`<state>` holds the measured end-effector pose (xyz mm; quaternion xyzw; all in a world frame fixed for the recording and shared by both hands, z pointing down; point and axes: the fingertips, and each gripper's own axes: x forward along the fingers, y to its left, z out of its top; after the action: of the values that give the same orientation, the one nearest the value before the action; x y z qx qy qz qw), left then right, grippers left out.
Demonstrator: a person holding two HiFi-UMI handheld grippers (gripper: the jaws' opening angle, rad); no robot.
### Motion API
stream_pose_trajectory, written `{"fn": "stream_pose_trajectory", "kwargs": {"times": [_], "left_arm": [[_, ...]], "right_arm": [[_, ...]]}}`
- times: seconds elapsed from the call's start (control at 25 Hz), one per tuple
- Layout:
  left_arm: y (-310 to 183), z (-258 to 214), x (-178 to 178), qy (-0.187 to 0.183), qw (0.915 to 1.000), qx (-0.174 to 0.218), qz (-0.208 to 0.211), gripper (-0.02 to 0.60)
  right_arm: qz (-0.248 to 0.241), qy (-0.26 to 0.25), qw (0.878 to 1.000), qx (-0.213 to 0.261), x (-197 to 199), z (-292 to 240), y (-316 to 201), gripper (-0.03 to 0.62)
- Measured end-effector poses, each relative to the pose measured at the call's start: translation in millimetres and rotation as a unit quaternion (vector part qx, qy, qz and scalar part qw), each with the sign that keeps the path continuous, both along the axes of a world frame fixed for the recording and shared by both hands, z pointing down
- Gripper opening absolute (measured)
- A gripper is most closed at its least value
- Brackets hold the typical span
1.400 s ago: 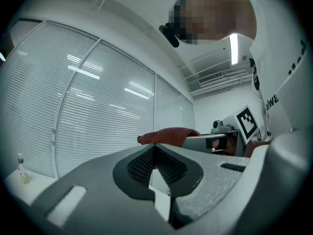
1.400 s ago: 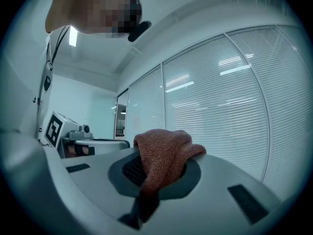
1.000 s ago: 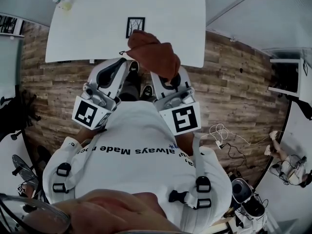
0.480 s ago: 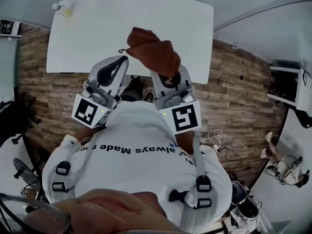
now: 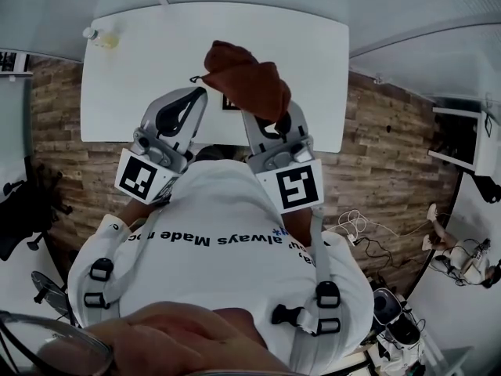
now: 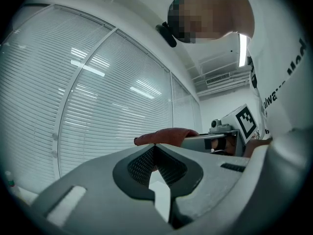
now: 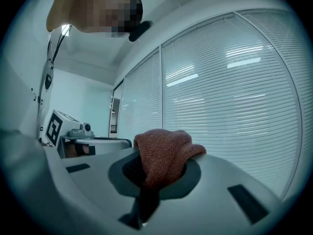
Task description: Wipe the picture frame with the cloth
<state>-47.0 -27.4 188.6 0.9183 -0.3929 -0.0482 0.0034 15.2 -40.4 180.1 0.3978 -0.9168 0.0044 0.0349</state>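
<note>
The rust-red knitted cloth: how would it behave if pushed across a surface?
Probably floppy: the rust-red knitted cloth droops over the shut jaws of the right gripper. Likely light, held by one pinch. Its coarse knit should grip, not slide.

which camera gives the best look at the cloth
The right gripper view: the cloth fills the middle, knit visible, pinched in the right gripper. The head view shows it as a rust-red bundle above the white table. The left gripper view catches only a thin edge.
</note>
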Motion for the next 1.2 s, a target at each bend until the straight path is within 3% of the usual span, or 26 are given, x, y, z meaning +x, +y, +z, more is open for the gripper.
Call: {"fn": "stream_pose_trajectory", "kwargs": {"times": [0.6,1.2], "left_arm": [[-29.6,12.2,-7.2,-0.001,0.9996,-0.015,0.022,0.003],[-49.0,9.5,32.1,-0.009,0.9998,-0.02,0.0,0.003]], "right_arm": [[0.024,-0.001,1.0,-0.007,-5.7,9.8,-29.0,0.02],[0.018,0.001,1.0,0.001,46.1,5.4,-50.9,0.02]]}}
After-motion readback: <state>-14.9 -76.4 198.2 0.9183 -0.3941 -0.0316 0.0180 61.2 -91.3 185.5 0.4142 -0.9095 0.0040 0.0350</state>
